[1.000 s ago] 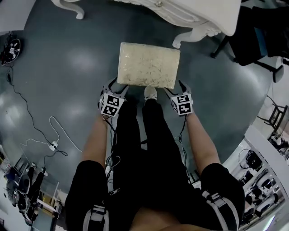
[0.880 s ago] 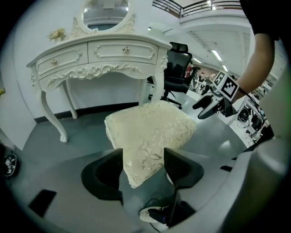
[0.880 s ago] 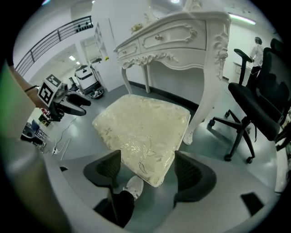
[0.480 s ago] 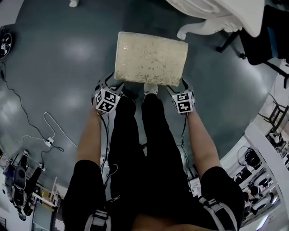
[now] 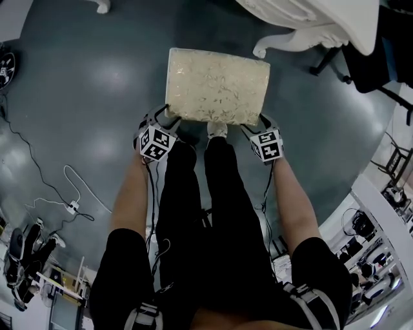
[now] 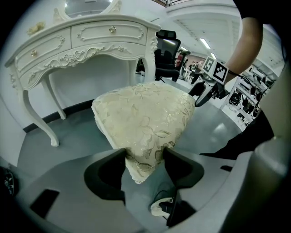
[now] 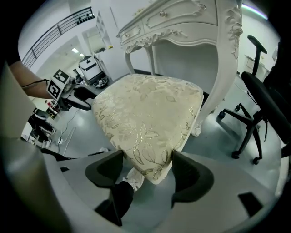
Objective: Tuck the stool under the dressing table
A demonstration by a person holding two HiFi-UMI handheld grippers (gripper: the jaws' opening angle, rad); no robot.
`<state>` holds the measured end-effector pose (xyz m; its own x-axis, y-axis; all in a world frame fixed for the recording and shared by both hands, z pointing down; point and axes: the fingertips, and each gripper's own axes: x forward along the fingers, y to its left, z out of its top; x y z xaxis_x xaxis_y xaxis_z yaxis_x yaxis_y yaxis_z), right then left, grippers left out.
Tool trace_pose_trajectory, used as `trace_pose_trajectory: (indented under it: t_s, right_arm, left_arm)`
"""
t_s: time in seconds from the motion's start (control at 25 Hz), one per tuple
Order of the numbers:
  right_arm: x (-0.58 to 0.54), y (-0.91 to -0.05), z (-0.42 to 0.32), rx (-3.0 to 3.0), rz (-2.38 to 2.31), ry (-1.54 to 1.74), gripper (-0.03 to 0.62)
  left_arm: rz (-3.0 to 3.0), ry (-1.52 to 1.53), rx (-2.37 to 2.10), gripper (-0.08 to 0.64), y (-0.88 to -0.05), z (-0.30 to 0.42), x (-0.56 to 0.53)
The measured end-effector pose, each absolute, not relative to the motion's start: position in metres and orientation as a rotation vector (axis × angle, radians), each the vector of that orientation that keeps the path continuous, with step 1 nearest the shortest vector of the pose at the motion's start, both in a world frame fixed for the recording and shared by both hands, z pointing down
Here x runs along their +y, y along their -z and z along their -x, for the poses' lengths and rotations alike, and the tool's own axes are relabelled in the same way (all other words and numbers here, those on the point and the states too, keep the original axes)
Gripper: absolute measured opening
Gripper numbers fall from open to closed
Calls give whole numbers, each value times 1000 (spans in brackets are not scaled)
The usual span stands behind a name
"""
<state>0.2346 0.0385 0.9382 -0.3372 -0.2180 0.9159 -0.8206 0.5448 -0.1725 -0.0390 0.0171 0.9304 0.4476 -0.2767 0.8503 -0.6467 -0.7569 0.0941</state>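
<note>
The stool (image 5: 216, 87) has a cream, gold-leaf cushion and stands on the grey floor just in front of the white dressing table (image 5: 303, 19). My left gripper (image 5: 166, 115) straddles the cushion's near left corner. In the left gripper view the corner (image 6: 143, 118) sits pinched between the jaws of the left gripper (image 6: 144, 157). My right gripper (image 5: 261, 121) is at the near right corner. Its jaws are closing, and that corner (image 7: 145, 118) fills the gap of the right gripper (image 7: 148, 159) and touches both pads. Both grippers point steeply down.
A carved table leg (image 5: 271, 45) stands just right of the stool's far corner. A black office chair (image 5: 381, 58) is further right. A white cable and power strip (image 5: 71, 207) lie on the floor at left. The person's shoe (image 5: 216, 129) is against the stool's near edge.
Both grippers have dropped from above the stool's near edge onto its two near corners. The stool itself has stayed in place before the table.
</note>
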Motion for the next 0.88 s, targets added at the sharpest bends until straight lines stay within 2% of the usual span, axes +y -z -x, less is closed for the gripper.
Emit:
trace_pose_trajectory:
  t_s: [0.28, 0.6, 0.88]
  right_arm:
    - [34, -940, -217, -1852, -887, -833, 347]
    - [7, -937, -154, -1858, -1015, -882, 348]
    - [-25, -936, -116, -1840, -1116, -879, 348]
  left_arm:
    - [-2310, -1212, -824, 272, -931, 55, 5]
    - [-2306, -1216, -953, 213, -923, 112, -51]
    - [-2394, -1196, -909, 213, -920, 148, -98]
